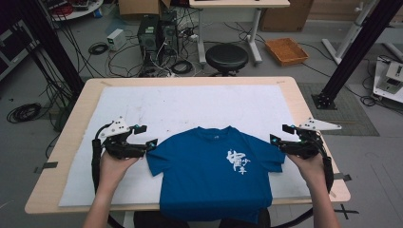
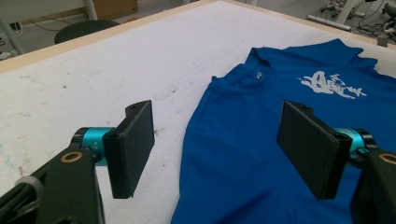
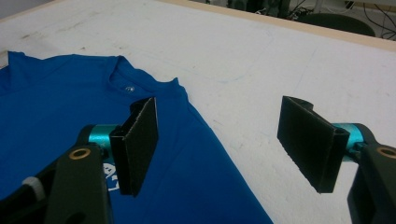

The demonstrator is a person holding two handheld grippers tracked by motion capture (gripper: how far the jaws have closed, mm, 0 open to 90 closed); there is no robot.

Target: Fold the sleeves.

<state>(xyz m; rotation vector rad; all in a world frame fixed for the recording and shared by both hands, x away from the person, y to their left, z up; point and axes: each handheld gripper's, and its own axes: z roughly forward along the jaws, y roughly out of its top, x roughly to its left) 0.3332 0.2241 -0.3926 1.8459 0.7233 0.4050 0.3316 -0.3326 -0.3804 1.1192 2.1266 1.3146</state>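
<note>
A: Starting at the left, we see our left hand on the left gripper, at the left edge of the white mat. How do its jaws stand?

B: Wide apart, with nothing pinched. In the left gripper view we look along them: one jaw hangs over bare mat, the other over the blue T-shirt's sleeve side, so the edge of the cloth runs between them. The pads are clear of the fabric.

A: And the shirt itself?

B: It lies flat in the middle of the mat, front up, collar pointing away from us, both short sleeves spread. We see white lettering on the chest, toward the right side in the high view. The hem hangs over the near edge of the wooden table.

A: Moving on to the right, then.

B: Our right hand carries the right gripper just beside the right sleeve. Its jaws are also spread wide and grip nothing. In the right gripper view one jaw sits above the blue cloth, the other above white mat, with the shoulder edge between them.

A: So both tools flank the shirt, one per sleeve?

B: Yes, roughly level with each other. Past the table we see a black stool and an orange tray on the floor.
</note>
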